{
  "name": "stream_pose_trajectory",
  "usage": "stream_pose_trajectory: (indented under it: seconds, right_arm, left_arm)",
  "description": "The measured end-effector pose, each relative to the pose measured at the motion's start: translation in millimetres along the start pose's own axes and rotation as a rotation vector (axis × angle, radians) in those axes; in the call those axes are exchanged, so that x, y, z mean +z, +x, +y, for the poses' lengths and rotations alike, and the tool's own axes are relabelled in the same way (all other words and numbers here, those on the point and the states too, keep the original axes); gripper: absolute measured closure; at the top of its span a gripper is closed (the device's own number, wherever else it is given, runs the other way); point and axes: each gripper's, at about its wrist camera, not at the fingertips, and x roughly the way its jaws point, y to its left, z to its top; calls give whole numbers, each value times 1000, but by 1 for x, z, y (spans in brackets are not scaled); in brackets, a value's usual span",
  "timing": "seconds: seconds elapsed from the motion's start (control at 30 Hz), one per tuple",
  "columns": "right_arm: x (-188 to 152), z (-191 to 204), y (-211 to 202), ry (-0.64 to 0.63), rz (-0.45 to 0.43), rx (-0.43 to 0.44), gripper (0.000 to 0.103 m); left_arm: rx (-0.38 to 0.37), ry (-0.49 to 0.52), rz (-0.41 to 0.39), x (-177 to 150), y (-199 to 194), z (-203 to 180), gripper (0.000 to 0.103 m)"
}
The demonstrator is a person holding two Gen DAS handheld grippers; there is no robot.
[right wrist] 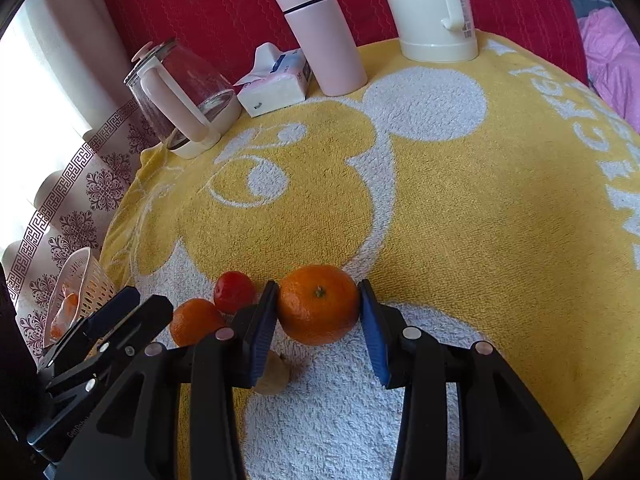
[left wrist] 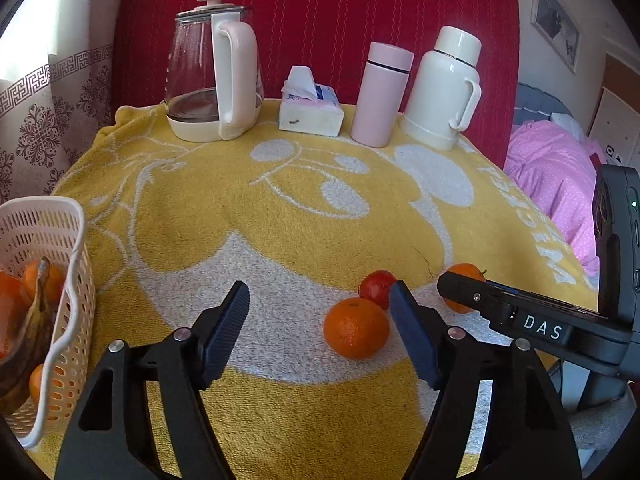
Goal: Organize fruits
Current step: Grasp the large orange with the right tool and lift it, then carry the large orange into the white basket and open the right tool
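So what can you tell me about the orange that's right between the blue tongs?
The orange is round, bright and a little dimpled, with a small green-brown stem nub facing the camera. It looks whole and unpeeled. It sits on the white patch of the yellow towel, between the blue pads of the right tongs, which look to press both its sides. A second orange and a small red fruit lie apart on its left.
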Motion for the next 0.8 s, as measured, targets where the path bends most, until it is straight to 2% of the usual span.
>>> stream_pose_trajectory:
  seconds: [0.1,0.2,0.27,0.3,0.43,0.8]
  right_arm:
    - [-1,0,-1,-1,-1,3,62]
    - [-2,0,-1,0,-2,4,63]
    - [-1,0,-1,0,-2,4,63]
    - [-1,0,-1,-1,-2,4,63]
    - [-2,1,-2,-1,-5,3,63]
    - [1,8,-14,-13,-28,7,62]
  left_arm:
    - [-44,8,39,-4,11,-4,37]
    - [-51,20,76,-8,22,-6,46]
    - [-83,17,100,-9,27,-7,60]
    - [-102,19,108,-10,28,-8,62]
    - [-94,26,97,-11,24,-9,63]
    - [69,14,-97,12,-37,8,63]
